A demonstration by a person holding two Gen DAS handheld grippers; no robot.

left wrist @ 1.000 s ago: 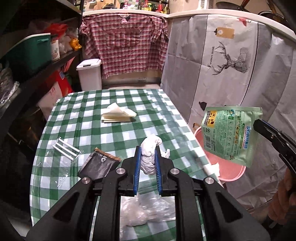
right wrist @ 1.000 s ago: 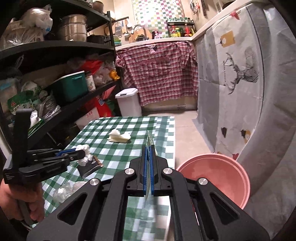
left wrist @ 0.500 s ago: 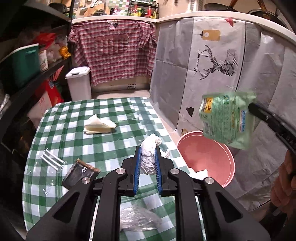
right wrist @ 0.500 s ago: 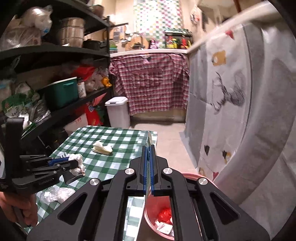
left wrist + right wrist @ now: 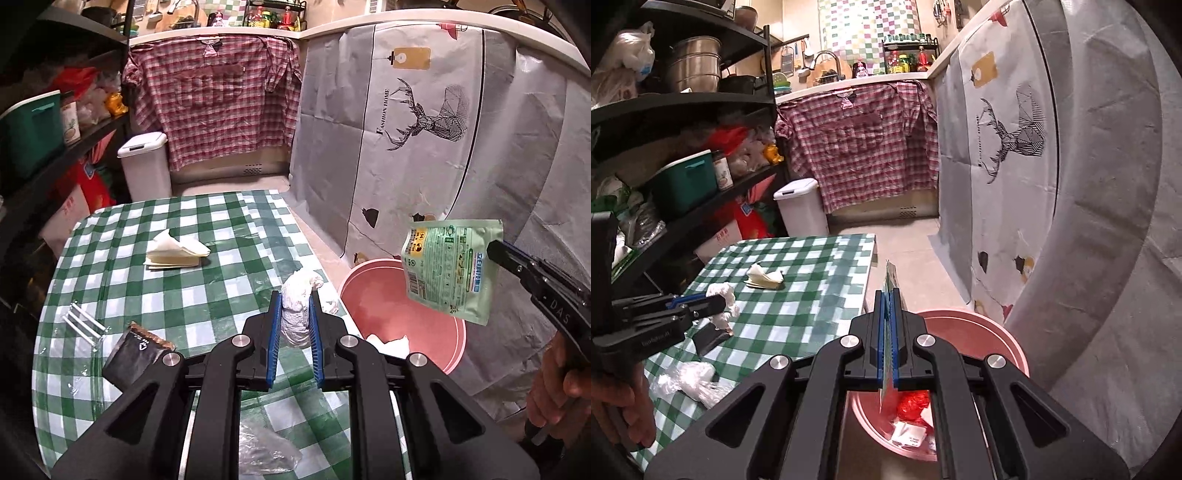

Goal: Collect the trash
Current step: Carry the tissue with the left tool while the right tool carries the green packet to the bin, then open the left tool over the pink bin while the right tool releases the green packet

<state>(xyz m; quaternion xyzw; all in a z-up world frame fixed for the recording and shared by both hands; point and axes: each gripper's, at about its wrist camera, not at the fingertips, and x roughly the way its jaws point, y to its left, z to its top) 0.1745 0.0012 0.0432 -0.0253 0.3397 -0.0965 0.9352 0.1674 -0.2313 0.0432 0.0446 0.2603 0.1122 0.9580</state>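
My left gripper (image 5: 294, 295) is shut on a crumpled white tissue (image 5: 298, 308) and holds it above the right edge of the green checked table (image 5: 177, 288). My right gripper (image 5: 887, 293) is shut on a flat green pouch (image 5: 448, 269), seen edge-on in the right wrist view (image 5: 892, 280), hanging over the pink bucket (image 5: 454, 354). The bucket (image 5: 1004, 339) stands on the floor beside the table and holds red and white scraps. The left gripper with the tissue shows in the right wrist view (image 5: 720, 299).
On the table lie folded paper napkins (image 5: 173, 251), a black wrapper (image 5: 135, 352), a clear plastic packet (image 5: 79, 332) and a crumpled clear bag (image 5: 266, 450). Dark shelves (image 5: 683, 155) stand left. A white lidded bin (image 5: 146, 166) is at the far end, a grey deer-print sheet (image 5: 424, 122) at right.
Both grippers have moved right, off the table toward the bucket. The green pouch now hangs over the pink bucket. The tissue is near the table's right edge.
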